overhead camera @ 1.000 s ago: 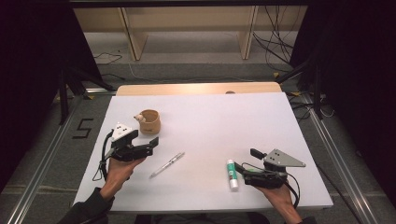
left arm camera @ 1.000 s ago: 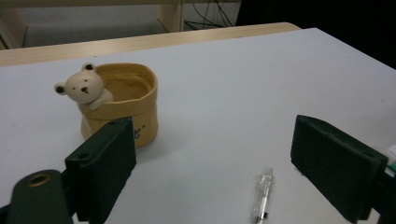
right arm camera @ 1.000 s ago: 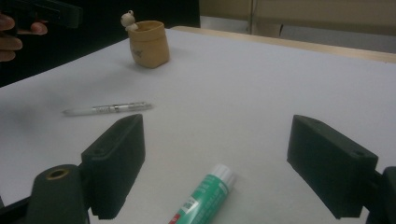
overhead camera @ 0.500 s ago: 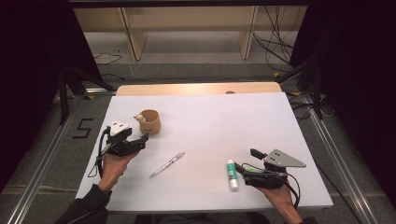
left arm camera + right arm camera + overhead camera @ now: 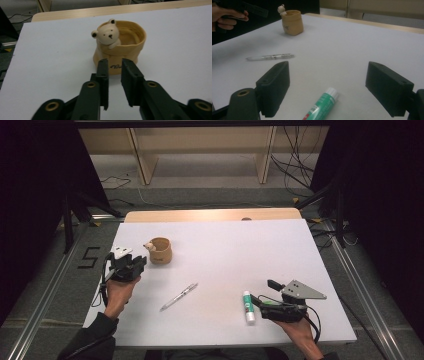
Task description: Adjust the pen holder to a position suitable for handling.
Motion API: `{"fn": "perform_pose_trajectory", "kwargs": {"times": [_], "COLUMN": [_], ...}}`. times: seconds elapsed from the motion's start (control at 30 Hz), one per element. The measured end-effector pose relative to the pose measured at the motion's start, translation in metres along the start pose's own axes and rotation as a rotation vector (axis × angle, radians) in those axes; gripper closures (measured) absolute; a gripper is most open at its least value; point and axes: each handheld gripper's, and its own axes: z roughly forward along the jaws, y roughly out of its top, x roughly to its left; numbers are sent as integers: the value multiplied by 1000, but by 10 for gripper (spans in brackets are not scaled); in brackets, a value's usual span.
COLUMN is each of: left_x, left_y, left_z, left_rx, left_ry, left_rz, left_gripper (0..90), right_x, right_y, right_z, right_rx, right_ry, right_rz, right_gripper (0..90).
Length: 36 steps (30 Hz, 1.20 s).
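A tan cup [image 5: 161, 251] with a small bear figure on its rim stands at the table's back left. My left gripper [image 5: 140, 261] sits just left of it and points at it [image 5: 120, 50]. Its jaws [image 5: 115, 61] have just been closing and are nearly together, with nothing between them. My right gripper [image 5: 260, 292] rests open at the front right. A green and white glue stick [image 5: 248, 306] lies flat in front of its spread jaws [image 5: 328, 72], untouched [image 5: 320, 105]. A white pen [image 5: 179, 296] lies on the table between the two hands.
The white table top [image 5: 225, 235] has a wooden strip along its far edge. A metal frame and cables surround it on the floor. The right gripper view also takes in the pen [image 5: 270, 57], the cup [image 5: 292, 22] and the other hand at far left.
My left hand has moved back and left, away from the pen and closer to the cup, and its jaws have closed from wide apart. The right gripper has stayed in place.
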Motion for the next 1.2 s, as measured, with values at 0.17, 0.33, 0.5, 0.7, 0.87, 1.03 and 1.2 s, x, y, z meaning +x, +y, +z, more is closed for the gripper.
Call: {"fn": "perform_pose_trajectory", "kwargs": {"times": [0.17,0.33,0.5,0.7,0.87,1.03,1.2], "left_x": [9,16,22,31,40,39,34], "left_y": [4,8,7,7,9,10,11], "left_z": [17,29,43,59,68,82,90], "left_rx": [22,25,27,40,47,57,68], "left_ry": [30,47,43,52,58,49,38], "left_rz": [-13,-34,-35,-47,-74,-93,-82], "left_gripper": [890,892,892,892,892,893,892], "right_x": [-1,0,0,0,0,0,0], "right_y": [0,-1,-1,-1,-1,-1,-1], "right_z": [0,1,1,1,1,3,4], "right_rx": [5,8,6,6,6,11,11], "right_ry": [1,8,10,11,14,17,21], "right_rz": [6,5,3,2,2,0,-1], "right_gripper": [203,202,201,198,198,198,198]}}
